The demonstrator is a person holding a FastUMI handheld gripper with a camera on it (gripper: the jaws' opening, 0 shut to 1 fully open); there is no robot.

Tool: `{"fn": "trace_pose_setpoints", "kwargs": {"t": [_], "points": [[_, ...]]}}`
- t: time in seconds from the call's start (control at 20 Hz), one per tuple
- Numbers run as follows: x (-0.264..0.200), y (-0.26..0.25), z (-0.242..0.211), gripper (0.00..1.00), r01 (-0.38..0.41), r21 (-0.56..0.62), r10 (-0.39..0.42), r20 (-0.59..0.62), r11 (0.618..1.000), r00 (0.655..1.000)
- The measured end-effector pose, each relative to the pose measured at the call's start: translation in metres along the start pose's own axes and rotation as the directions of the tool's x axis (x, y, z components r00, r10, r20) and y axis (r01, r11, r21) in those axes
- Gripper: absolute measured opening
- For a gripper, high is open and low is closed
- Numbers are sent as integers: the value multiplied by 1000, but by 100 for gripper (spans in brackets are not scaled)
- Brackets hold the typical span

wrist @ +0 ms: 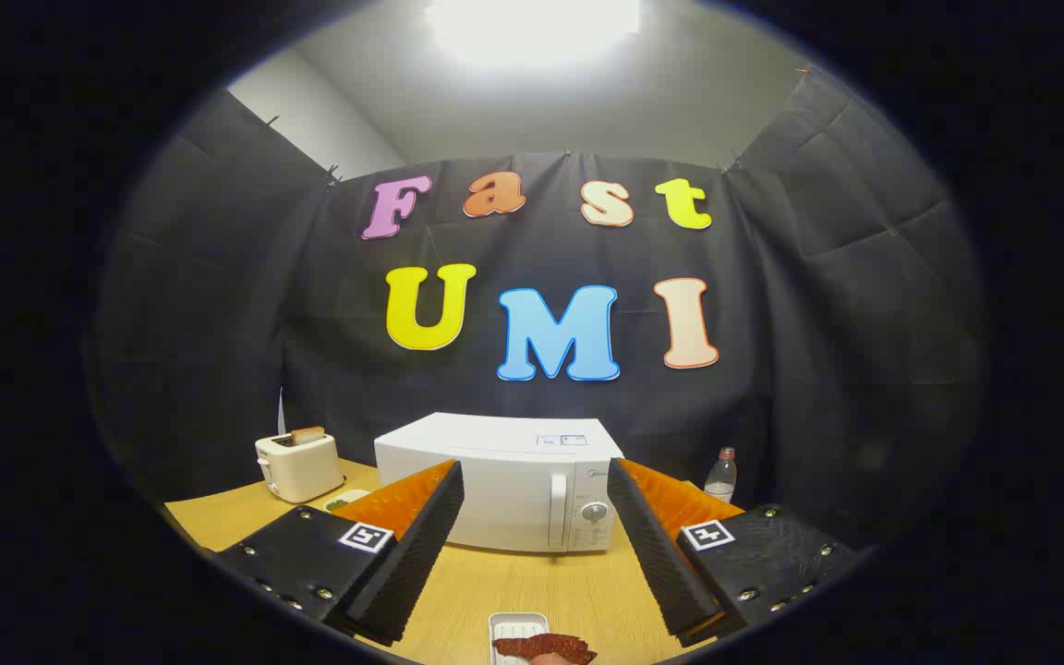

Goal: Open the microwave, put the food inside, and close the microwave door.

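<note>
A: Where does the gripper (537, 545) stand?
B: Its fingers are spread wide and hold nothing; the white microwave (500, 480) sits beyond them on the wooden table (541, 586), door closed.
A: And the food?
B: The reddish food (543, 647) lies on a small white tray (512, 628), low between the fingers; a toaster (298, 465) stands left of the microwave, a bottle (721, 475) right.

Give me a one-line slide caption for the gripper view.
Open gripper faces the closed microwave across the table, food on a tray below.
</note>
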State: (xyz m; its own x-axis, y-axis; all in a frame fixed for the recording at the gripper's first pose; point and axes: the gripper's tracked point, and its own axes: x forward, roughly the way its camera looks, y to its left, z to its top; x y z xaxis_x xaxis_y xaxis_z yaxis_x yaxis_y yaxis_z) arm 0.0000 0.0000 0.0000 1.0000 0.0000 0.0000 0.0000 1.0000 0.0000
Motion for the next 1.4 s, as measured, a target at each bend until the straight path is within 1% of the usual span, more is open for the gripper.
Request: {"fn": "trace_pose_setpoints", "kwargs": {"t": [0.25,0.45,0.7,0.85,1.05,1.4], "points": [[-3,-1,-2,98,-6,14,6,1,1000,1000],[-3,2,3,98,-32,17,32,17,999,999],[-1,-1,3,98,-35,-5,35,28,999,999],[3,-3,-2,98,-39,5,39,19,999,999],[21,-4,-7,98,-55,6,55,6,998,998],[78,-14,-27,98,-59,33,60,-44,998,997]]}}
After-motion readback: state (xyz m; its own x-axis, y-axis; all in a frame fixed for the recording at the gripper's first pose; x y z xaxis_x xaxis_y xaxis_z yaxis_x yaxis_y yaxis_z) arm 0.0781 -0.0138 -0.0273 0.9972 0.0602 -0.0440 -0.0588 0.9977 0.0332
